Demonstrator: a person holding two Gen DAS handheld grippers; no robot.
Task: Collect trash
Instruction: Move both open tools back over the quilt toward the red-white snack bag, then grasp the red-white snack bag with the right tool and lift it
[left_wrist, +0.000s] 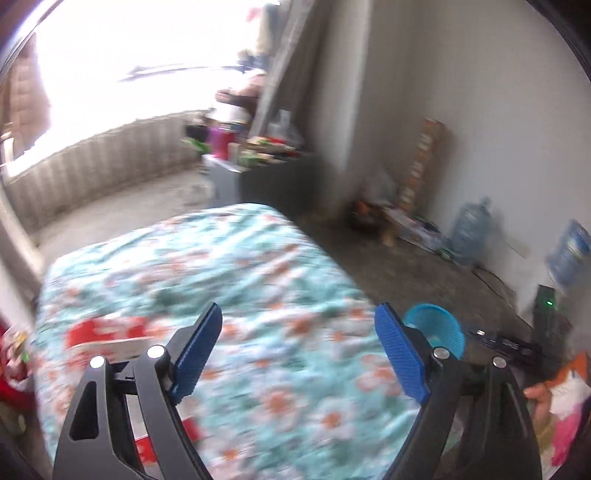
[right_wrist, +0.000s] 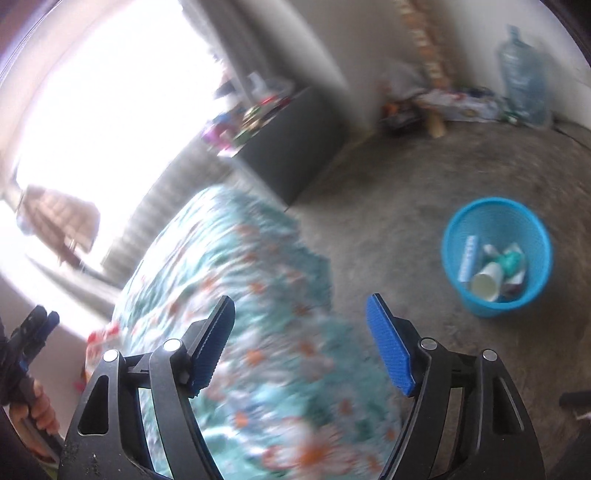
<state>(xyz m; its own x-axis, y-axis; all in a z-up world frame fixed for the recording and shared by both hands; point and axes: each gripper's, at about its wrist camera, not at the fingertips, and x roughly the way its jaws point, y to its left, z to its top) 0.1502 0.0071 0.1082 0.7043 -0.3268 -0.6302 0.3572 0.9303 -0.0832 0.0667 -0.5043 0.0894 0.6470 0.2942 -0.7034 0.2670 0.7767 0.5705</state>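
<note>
1. Now your right claw (right_wrist: 299, 343) hangs over the bed (right_wrist: 236, 295), jaws spread wide, nothing between its blue pads (right_wrist: 388, 347).
2. Right of the bed, the blue bin (right_wrist: 532, 280) stands on the bare floor (right_wrist: 388, 206), well apart from that claw, up and to its right.
3. Inside the bin lie a white cup (right_wrist: 485, 286), a teal wrapper (right_wrist: 511, 260) and a pale strip (right_wrist: 467, 258).
4. Your left claw (left_wrist: 297, 352) is open and empty too, above the bed (left_wrist: 258, 280).
5. On the bed, a red-and-white pack (left_wrist: 107, 334) lies just left of that claw's left finger; the bin (left_wrist: 436, 326) peeks from behind the right finger.
</note>
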